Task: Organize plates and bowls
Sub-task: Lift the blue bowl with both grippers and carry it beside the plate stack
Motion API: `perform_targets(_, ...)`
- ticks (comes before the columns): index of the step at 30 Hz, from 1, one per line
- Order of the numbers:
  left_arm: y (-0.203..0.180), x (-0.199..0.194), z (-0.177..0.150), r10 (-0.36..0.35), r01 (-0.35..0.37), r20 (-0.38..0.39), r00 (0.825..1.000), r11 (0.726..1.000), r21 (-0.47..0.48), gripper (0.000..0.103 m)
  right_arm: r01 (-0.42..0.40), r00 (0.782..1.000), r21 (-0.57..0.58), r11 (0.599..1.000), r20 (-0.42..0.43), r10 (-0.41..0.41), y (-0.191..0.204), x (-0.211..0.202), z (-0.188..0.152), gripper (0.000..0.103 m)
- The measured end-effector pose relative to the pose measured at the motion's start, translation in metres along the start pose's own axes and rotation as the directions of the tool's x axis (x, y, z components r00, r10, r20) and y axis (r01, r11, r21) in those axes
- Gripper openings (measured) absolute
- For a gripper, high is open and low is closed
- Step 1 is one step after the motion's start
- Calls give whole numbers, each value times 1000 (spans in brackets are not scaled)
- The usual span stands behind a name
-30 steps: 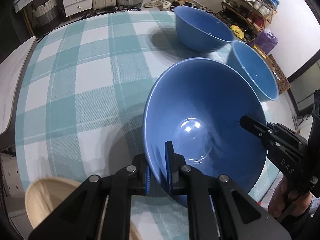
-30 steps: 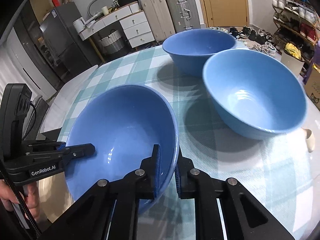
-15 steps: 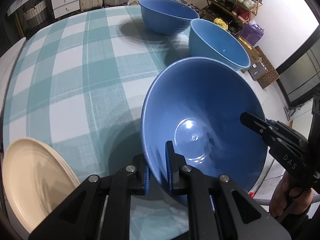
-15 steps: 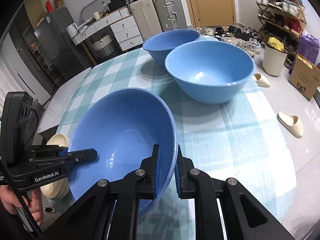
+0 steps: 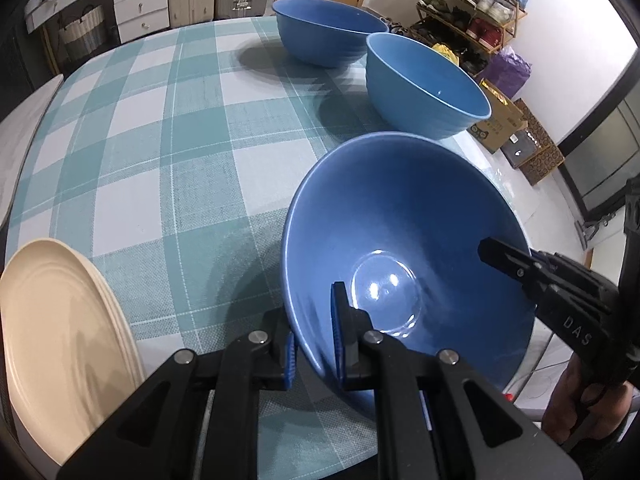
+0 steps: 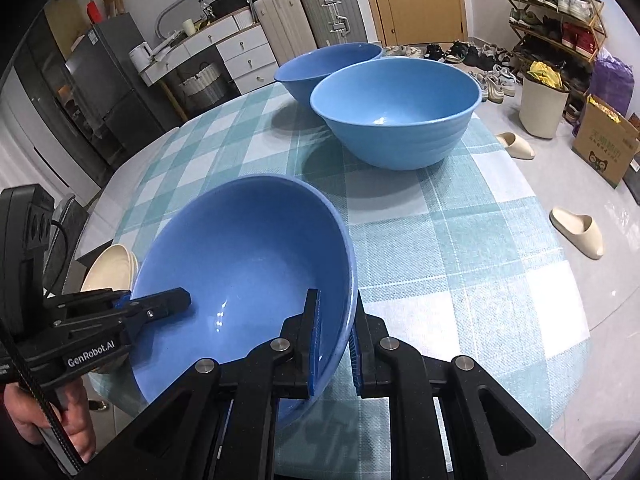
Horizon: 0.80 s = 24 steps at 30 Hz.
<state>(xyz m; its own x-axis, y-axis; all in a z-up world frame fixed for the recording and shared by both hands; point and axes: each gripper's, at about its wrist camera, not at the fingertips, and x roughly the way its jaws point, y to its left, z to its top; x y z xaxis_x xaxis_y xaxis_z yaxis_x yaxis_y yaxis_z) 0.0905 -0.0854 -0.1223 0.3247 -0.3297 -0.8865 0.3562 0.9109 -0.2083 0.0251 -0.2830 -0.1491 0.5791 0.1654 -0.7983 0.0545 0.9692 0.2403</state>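
— Holding what, exactly?
— Both grippers pinch 1 blue bowl (image 5: 404, 248) by opposite sides of its rim: the left gripper (image 5: 314, 344) clamps the near edge in its view, the right gripper (image 6: 334, 340) the other side. The bowl hangs tilted above the checked tablecloth (image 5: 160, 152).
— And the rest?
— 2 more blue bowls (image 6: 396, 112) stand close together across the table; cream plates (image 5: 60, 340) sit at its left edge.
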Motion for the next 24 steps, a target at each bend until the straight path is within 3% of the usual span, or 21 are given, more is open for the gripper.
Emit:
perform_targets(6, -4, 0, 3, 29, -30, 38, 999, 999, 21, 11, 12, 1000, -8, 1000, -22, -12, -2, 7, 2, 13)
perform_targets(24, -1, 5, 1, 15, -15, 24, 1000, 1000, -4, 17, 9, 1000, -19, 1000, -27, -10, -2, 7, 6, 13)
